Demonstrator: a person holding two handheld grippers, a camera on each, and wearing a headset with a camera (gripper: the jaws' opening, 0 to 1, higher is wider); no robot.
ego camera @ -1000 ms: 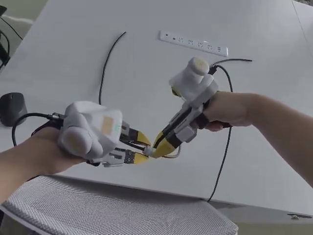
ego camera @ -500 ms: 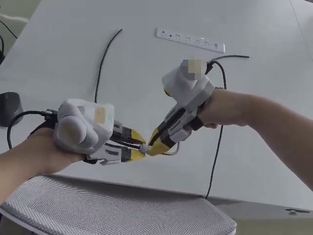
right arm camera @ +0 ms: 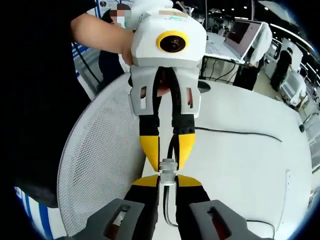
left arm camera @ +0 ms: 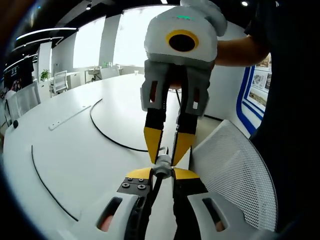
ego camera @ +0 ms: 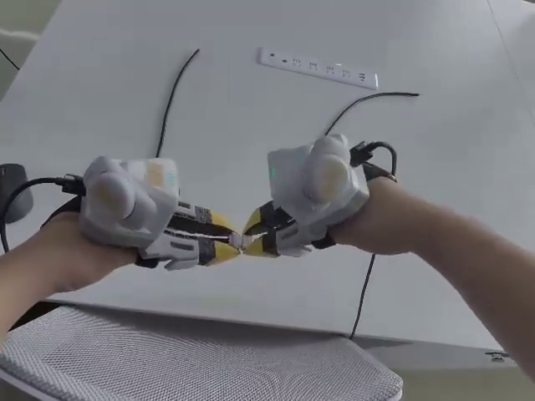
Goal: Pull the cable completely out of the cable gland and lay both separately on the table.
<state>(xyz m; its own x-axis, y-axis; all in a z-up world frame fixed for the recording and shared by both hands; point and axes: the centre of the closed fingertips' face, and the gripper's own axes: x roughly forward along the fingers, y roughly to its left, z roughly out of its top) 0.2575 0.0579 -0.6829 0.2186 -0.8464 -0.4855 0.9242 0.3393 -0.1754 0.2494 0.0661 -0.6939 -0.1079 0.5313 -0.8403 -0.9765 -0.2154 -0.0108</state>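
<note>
A small grey cable gland (ego camera: 238,243) hangs in the air above the near table edge, pinched from both sides. My left gripper (ego camera: 226,246) comes in from the left and is shut on one end of it. Facing it tip to tip, my right gripper (ego camera: 252,244) is shut on the other end. In the left gripper view the gland (left arm camera: 162,168) sits between my yellow tips, and a dark cable (left arm camera: 152,192) runs back between the jaws. In the right gripper view the gland (right arm camera: 167,172) is in my tips, and a thin grey cable (right arm camera: 163,207) loops back between the jaws.
A white power strip (ego camera: 318,68) lies at the far side of the white table (ego camera: 100,92). One loose black cable (ego camera: 171,96) lies left of centre, another (ego camera: 372,98) on the right. A dark object (ego camera: 12,199) sits at the left edge. A grey mesh chair (ego camera: 192,359) stands below the near edge.
My right gripper has dropped from a steep tilt to level and now faces the left one head-on. The grey loop below it is gone from the head view. Both stay shut at the gland.
</note>
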